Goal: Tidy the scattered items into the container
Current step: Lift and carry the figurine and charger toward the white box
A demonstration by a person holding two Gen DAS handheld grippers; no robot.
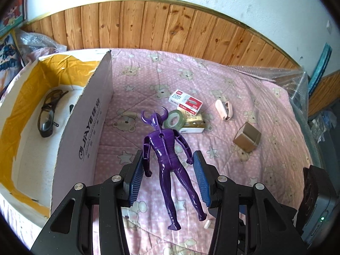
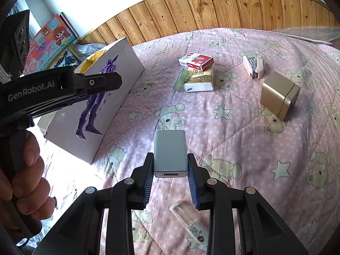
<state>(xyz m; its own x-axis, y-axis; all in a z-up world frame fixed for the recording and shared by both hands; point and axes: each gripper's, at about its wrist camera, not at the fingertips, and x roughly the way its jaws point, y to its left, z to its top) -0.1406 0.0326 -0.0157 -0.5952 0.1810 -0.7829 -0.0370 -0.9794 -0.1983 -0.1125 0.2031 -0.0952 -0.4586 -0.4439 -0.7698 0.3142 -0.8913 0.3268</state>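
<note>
Two loads ride clamped: left fingers on the purple figure, cardboard box at ten o'clock, nearer; right fingers on the grey charger.

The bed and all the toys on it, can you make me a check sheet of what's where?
Surface: pink bear-print quilt, rumpled.
Job's things: purple figure in the left gripper; grey charger in the right gripper; cardboard box at the left, glasses inside.
Clutter: staple box atop a tissue pack, green tape roll leaning on it, pink stapler, gold cube, clear tube.
Grippers: both closed on their items, above the quilt.
Cables: nothing seen.
Surroundings: wood-panel wall, bubble wrap, picture books.
</note>
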